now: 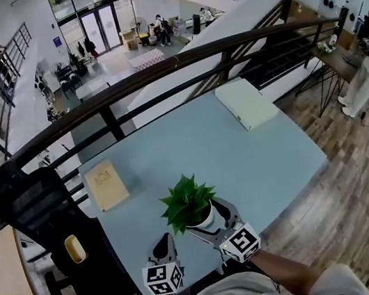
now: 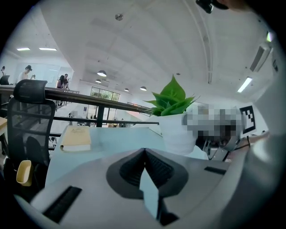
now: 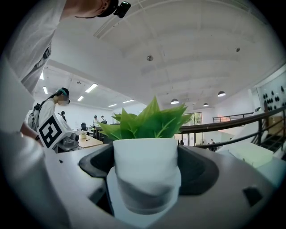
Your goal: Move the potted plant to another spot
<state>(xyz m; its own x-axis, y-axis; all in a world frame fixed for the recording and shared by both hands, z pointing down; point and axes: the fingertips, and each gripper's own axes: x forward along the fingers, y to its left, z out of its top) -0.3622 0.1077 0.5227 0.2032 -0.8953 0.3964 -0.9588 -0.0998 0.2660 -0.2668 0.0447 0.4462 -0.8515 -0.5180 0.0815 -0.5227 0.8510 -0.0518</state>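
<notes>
Potted plant: the potted plant (image 1: 190, 202) is seen near the front edge of the counter (image 1: 264, 157), upright, leaves above a white pot.
Right jaws: the pot is held between the jaws of the right gripper (image 1: 212, 222), one dark pad pressed against each side of it.
Left jaws: the jaws of the left gripper (image 1: 165, 244) are pressed together, with nothing between them.
Key relation: the pot lies straight ahead inside the right jaws, its long axis vertical and crosswise to the grip; from the left gripper it is seen ahead and to the right, just beside.
Contact with counter: whether the pot's base rests on the counter cannot be told.
Free room: bare counter is seen between the tan book (image 1: 106, 184) and the white box (image 1: 246, 103), both well apart from the pot.
Judgement: the carrying is best left to the right gripper.
</notes>
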